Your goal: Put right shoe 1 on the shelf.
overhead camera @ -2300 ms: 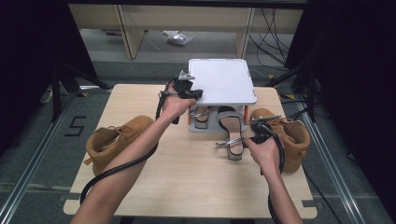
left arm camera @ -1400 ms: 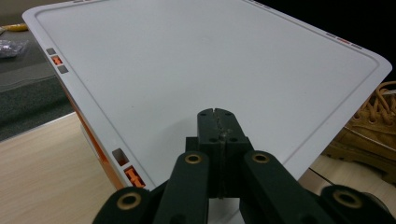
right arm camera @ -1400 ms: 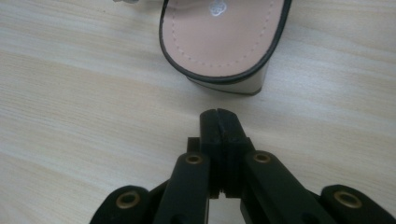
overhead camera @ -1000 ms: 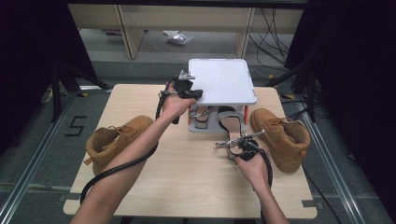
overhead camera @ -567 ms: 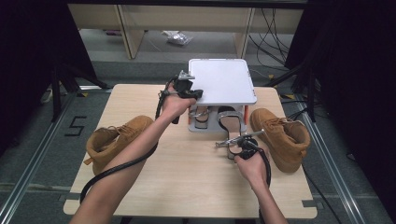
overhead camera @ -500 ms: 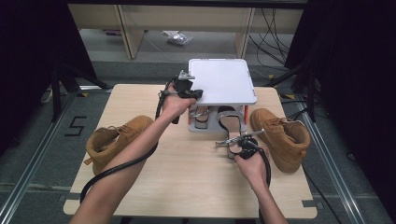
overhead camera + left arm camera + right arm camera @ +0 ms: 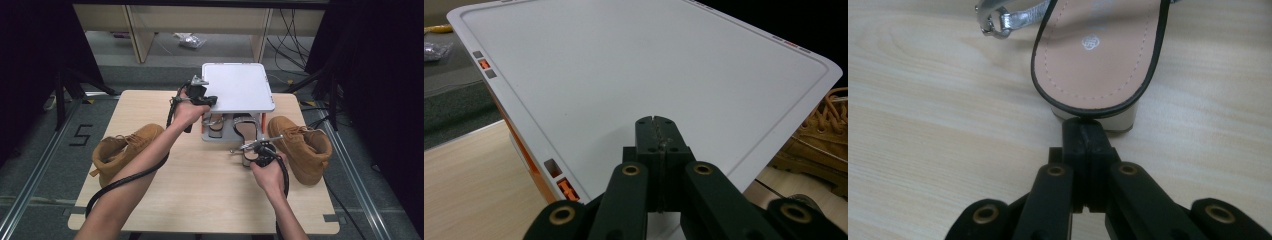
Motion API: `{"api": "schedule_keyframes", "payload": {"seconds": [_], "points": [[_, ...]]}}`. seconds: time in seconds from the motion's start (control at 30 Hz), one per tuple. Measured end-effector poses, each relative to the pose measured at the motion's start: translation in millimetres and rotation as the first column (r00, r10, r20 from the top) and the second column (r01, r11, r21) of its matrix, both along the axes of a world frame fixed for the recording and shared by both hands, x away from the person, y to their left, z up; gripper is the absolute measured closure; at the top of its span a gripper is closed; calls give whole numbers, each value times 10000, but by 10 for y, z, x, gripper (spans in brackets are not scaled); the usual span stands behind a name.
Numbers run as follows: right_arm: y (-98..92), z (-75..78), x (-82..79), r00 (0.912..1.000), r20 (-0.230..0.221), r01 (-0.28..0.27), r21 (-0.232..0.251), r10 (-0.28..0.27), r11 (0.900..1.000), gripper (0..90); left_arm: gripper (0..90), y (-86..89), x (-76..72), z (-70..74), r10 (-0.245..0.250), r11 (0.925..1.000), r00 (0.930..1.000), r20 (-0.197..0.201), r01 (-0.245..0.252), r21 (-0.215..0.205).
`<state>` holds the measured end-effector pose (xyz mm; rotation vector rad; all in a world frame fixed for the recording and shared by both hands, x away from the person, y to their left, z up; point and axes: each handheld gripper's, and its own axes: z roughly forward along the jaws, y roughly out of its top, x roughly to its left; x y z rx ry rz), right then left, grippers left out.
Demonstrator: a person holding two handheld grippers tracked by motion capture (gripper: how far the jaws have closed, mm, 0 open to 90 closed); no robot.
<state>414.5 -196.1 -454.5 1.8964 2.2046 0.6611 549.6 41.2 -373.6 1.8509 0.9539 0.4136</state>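
Observation:
A white two-level shoe rack [image 7: 238,88] stands at the table's far middle. My left gripper [image 7: 209,100] rests shut on the near left part of its flat top [image 7: 644,70], nothing between the jaws [image 7: 655,123]. Two silver-strapped sandals [image 7: 216,125] sit under the rack. The right one [image 7: 246,131] sticks out toward me. Its tan insole [image 7: 1098,55] and pale block heel [image 7: 1118,118] lie just ahead of my right gripper [image 7: 1082,126]. That gripper [image 7: 256,152] is shut, its tip at the heel's back.
One tan lace-up boot [image 7: 125,150] lies at the table's left. A second one [image 7: 300,147] stands at the right, close beside my right hand, and also shows past the rack top [image 7: 824,135]. Bare wooden tabletop [image 7: 200,195] spreads in front of the rack.
My right hand has shifted left, away from the right boot, and now sits behind the sandal's heel. The left gripper has stayed on the rack top.

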Motion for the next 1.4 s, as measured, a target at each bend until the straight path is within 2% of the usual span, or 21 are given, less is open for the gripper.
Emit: {"api": "schedule_keyframes", "payload": {"seconds": [0.03,0.2,0.23,0.27,0.47,0.5,0.57,0.6,0.73,0.77,0.8,0.93,0.97,1.0,1.07,1.2,1.23,1.4], "points": [[3,11,8,10000,57,-53,11,53,10000,900,899,-9,-1,-2,52,9999,10000,-4,-52,-105],[22,51,55,9995,279,-126,57,125,9999,900,899,-7,-2,-2,14,10000,10000,6,-13,-83],[12,43,71,9973,651,-329,-150,338,9993,900,899,-8,-2,-2,17,10000,10000,10,-17,-78],[18,49,80,9966,764,-295,-176,307,9994,900,899,-8,-2,-2,12,10000,10000,10,-12,-74],[68,121,154,9938,1059,-304,-318,336,9990,900,899,-10,-2,-1,38,10000,10000,18,-38,-67],[83,141,175,9920,1231,-237,-379,282,9990,900,899,-10,-2,-2,49,9999,10000,6,-49,-92],[105,164,200,9932,1145,-165,-263,194,9995,900,899,-9,-1,-1,38,10000,10000,13,-38,-81],[107,181,223,9913,1298,-155,-531,223,9985,900,899,-9,-1,0,29,10000,10000,13,-29,-63],[126,203,296,9882,1511,-132,-679,233,9976,900,899,-8,-1,-1,26,10000,10000,19,-26,-71],[135,200,316,9889,1464,-160,-574,243,9982,900,899,-8,-1,-1,21,10000,10000,22,-21,-64],[136,201,328,9878,1534,-140,-774,257,9969,900,899,-9,-1,0,17,10000,10000,30,-17,-45],[160,196,373,9860,1657,-47,-781,176,9969,900,899,-7,-1,-1,-21,10000,10000,31,22,-43],[150,178,396,9818,1857,-222,-899,386,9957,900,899,-9,-1,-1,6,10000,10000,34,-6,-42],[168,189,393,9846,1742,-30,-768,164,9970,900,899,-11,-1,0,18,10000,10000,41,-18,-34],[176,186,415,9842,1766,0,-843,150,9964,900,899,-11,0,2,-5,10000,10000,30,5,-8],[177,184,461,9782,2062,-58,-965,257,9953,900,899,-12,-1,1,10,10000,10000,48,-10,-5],[188,190,471,9784,2066,91,-981,114,9951,900,899,-13,-1,2,11,10000,10000,50,-11,4],[200,192,543,9748,2227,121,-1128,134,9935,897,899,-14,-3,-1,6,10000,10000,99,-7,33]]}}
